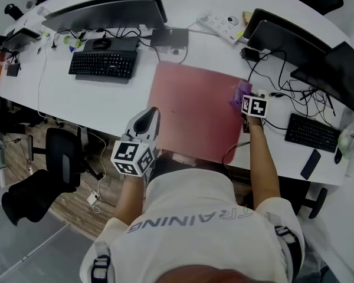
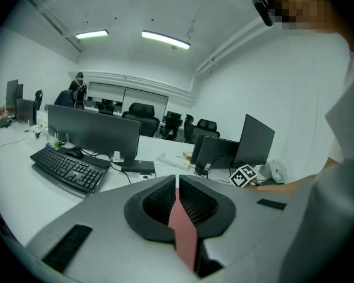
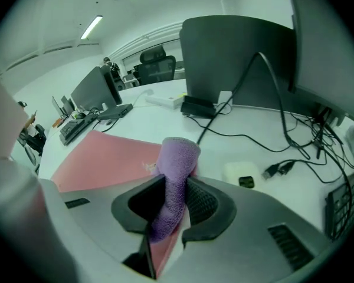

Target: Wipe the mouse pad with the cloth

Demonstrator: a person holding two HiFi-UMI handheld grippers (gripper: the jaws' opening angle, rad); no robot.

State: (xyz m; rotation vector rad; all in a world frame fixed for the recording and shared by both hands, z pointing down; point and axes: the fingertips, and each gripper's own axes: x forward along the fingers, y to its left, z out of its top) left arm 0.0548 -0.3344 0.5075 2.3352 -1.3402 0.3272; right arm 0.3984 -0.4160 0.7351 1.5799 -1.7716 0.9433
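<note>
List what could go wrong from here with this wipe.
The right tongs pinch the purple terry cloth as a narrow roll; it may wipe only a thin strip or slip out.
Black cables lie beside the pink rectangular mouse pad's right edge; a stroke there could snag them.
The left tongs sit shut at the pad's left edge, so the pad might slide.

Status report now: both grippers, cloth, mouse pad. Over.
Left gripper shut, at mouse pad's left edge. Right gripper shut on purple cloth, at pad's right edge. Loose cables just beside it.
</note>
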